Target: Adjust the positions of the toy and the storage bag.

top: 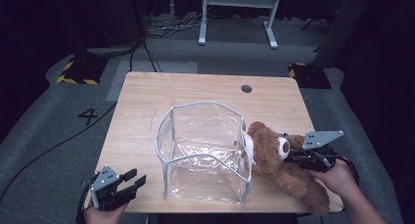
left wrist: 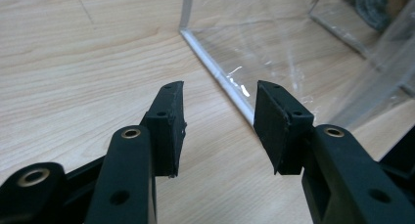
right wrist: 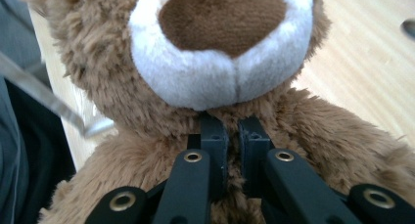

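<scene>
Grey carpet and dark curtains surround a pale wooden worktop (top: 147,106) in the high view. At its middle stands a clear plastic bag (top: 205,150), mouth open. A brown teddy bear (top: 288,172) lies touching the bag's right side, head toward it. The right gripper (top: 288,155) pinches the bear just under its head. The left gripper (top: 133,179) sits at the near corner, left of the bag and apart from it.

From the left gripper view, its jaws stand spread with nothing between them, pointing at the bag's bottom edge (left wrist: 215,72).

From the right gripper view, the jaws are pressed together on the fur (right wrist: 161,121) just beneath the bear's white muzzle (right wrist: 220,82); the bag's rim (right wrist: 44,101) lies left of the bear.
</scene>
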Action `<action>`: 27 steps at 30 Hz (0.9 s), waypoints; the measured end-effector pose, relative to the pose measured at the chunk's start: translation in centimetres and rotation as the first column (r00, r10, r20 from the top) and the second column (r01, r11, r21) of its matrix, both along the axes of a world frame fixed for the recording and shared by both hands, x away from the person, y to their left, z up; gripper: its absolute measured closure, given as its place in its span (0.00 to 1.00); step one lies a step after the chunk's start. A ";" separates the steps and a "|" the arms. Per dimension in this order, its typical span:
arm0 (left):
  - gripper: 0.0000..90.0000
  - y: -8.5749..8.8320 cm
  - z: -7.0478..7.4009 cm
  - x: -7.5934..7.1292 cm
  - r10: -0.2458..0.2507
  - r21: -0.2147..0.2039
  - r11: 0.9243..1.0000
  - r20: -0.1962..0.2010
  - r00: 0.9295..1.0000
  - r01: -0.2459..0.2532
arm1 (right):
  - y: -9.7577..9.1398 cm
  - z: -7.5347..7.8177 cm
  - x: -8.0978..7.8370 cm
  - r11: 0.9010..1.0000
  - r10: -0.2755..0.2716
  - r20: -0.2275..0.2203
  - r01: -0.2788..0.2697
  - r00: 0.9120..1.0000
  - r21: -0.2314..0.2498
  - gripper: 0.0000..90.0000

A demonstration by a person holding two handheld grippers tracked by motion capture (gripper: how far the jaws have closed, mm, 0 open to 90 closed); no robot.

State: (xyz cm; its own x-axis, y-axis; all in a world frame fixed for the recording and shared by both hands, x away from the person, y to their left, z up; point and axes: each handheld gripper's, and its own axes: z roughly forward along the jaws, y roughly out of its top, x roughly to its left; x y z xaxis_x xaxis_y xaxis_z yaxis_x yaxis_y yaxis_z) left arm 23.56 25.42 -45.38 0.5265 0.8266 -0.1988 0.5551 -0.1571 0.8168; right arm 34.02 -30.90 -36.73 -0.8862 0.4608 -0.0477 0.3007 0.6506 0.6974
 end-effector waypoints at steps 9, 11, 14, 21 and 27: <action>0.60 -1.0 -1.3 3.0 -0.042 0.031 0.999 -0.056 0.998 0.044 | -0.6 0.8 -0.5 0.991 -0.039 0.058 0.031 0.998 0.132 0.95; 0.60 -1.8 -1.7 4.1 -0.086 0.044 0.995 -0.079 0.993 0.090 | -0.7 0.9 -0.6 0.989 -0.042 0.061 0.033 0.997 0.146 0.95; 0.60 -3.3 -2.0 4.6 -0.142 0.055 0.988 -0.079 0.987 0.146 | -1.2 1.4 -0.9 0.984 -0.050 0.065 0.038 0.997 0.175 0.95; 0.61 -6.4 -2.3 4.5 -0.228 0.073 0.970 -0.070 0.971 0.233 | -3.9 2.5 -1.5 0.942 -0.077 0.058 0.053 0.995 0.332 0.95; 0.60 -8.0 -2.3 4.8 -0.273 0.072 0.958 -0.075 0.959 0.278 | -4.3 3.4 -1.9 0.927 -0.080 0.078 0.046 0.994 0.372 0.94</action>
State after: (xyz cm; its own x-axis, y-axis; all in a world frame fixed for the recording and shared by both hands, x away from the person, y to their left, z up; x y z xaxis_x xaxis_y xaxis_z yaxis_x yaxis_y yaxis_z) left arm 28.36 17.45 -47.63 0.7244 0.6661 -0.1775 0.5314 -0.3755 0.7594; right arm 32.12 -35.25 -33.33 -0.8548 0.5157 0.0584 0.2577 0.3241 0.9103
